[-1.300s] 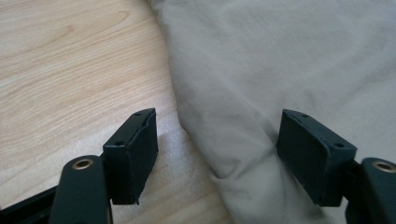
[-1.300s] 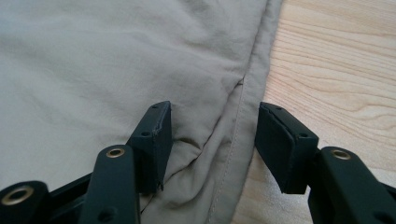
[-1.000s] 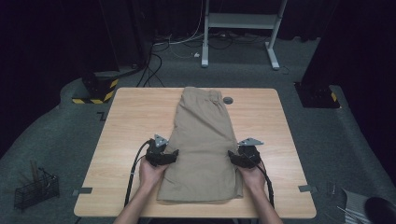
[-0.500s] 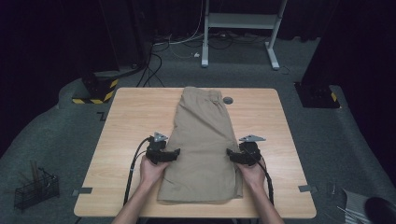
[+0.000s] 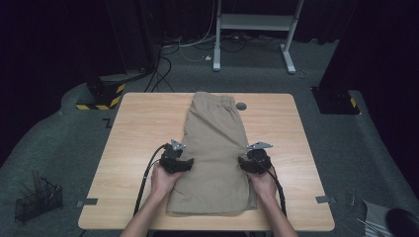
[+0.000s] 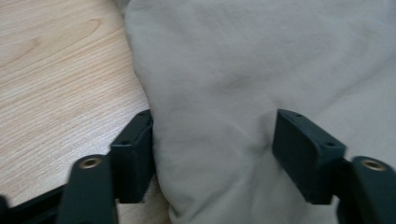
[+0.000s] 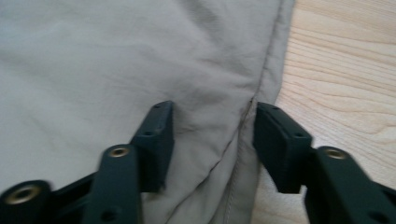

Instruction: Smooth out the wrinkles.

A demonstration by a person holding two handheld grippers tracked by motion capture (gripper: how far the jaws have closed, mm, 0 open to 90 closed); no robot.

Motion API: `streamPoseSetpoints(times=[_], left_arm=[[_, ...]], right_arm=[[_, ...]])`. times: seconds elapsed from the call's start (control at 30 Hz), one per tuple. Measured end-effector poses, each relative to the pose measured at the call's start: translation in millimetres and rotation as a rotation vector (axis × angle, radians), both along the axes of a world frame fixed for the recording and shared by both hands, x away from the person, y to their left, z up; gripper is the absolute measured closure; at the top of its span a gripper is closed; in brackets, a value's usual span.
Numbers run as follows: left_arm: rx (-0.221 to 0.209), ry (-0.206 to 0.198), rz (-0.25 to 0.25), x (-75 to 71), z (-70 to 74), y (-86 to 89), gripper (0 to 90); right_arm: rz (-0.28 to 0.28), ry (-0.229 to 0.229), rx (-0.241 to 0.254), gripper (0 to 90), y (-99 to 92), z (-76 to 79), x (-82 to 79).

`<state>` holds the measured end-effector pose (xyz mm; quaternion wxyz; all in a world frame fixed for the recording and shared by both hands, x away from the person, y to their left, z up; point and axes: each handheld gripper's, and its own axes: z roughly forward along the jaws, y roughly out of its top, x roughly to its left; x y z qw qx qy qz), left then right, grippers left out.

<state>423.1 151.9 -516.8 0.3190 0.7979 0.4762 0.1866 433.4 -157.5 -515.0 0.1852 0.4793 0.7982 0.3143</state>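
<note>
Tan shorts (image 5: pixel 216 148) are laid flat in the middle of the tabletop (image 5: pixel 133 128). Left tongs (image 6: pixel 212 140) and right tongs (image 7: pixel 210 140) have just been closing on the side edges; cloth is between the jaws, prob. not pinched yet. Both layers should be caught before lifting.

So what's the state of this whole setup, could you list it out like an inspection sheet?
Surface: wooden table, bare beside the cloth.
Job's things: folded khaki shorts lying flat down the middle.
Clutter: small dark disc by the waistband.
Grippers: left gripper and right gripper straddle opposite side edges; jaws have just been closing, fabric bunched between them.
Cables: black cable trails off the near edge.
Surroundings: dark carpet, wire basket, metal frame.
</note>
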Motion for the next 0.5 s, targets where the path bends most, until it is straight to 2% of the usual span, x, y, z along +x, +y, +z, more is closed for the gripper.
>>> streamPoseSetpoints(times=[0.3, 0.5], left_arm=[[-0.028, -0.001, -0.068, -3.5, 1.3, -3.2, 64.6], [-0.054, 0.012, -0.092, -3.0, 1.3, -1.4, 75.2]], right_arm=[[0.048, 0.011, 0.015, 74.6, 2.3, 1.3, -4.5], [0.073, 0.021, 0.030, 83.8, 2.6, 1.3, -5.4]])
